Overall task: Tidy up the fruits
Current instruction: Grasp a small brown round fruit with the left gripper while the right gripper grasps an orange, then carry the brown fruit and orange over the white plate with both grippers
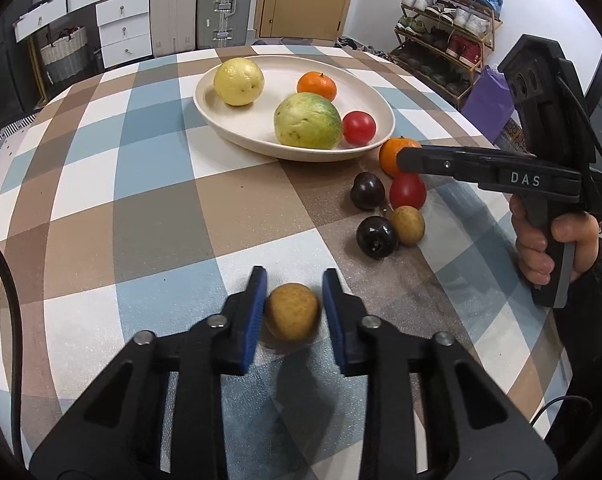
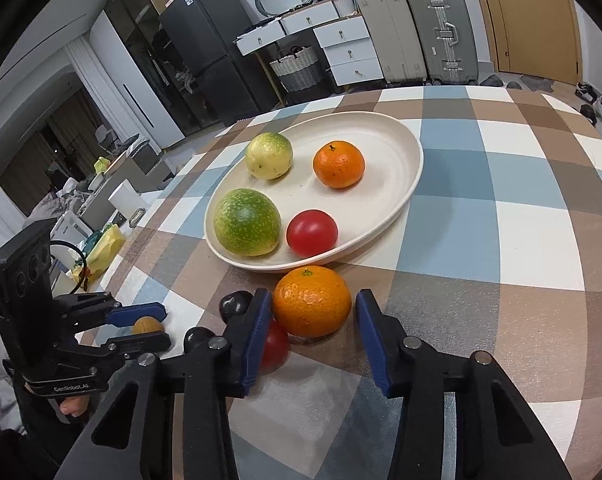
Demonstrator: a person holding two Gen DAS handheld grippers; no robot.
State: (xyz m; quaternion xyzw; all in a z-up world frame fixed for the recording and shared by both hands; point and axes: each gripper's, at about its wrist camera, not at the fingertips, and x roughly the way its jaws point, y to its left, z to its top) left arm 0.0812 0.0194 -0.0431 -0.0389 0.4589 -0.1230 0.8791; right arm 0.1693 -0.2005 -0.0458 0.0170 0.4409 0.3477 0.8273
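- Left gripper (image 1: 293, 300) sits low over the checked tablecloth (image 1: 141, 208), its blue pads straddling a small brown fruit (image 1: 292, 311); the left pad looks to be touching the skin, a thin gap shows on the right, so the jaws are apart and not yet clamped.
- Right gripper (image 2: 312, 320) has its jaws spread around a loose orange (image 2: 311, 301) that rests on the cloth just in front of the cream plate (image 2: 401, 184); the left pad is at the orange's side, the right pad stands clear of it.
- Tucked behind that left pad are a red fruit (image 2: 276, 346) and a dark plum (image 2: 235, 305), both partly hidden.
- Seen from the left wrist, the loose pile beside the plate holds the orange, the red fruit, two dark plums and another small brown fruit (image 1: 408, 225), all bunched close together.
- On the plate lie four pieces: a pale yellow round fruit (image 2: 268, 155), a green mottled one (image 2: 247, 227), a second orange (image 2: 338, 164) and a red one (image 2: 312, 232), none touching except the green and red, which sit just beside each other.
- Beyond the table stand suitcases (image 2: 441, 32) and white drawers (image 2: 341, 48).
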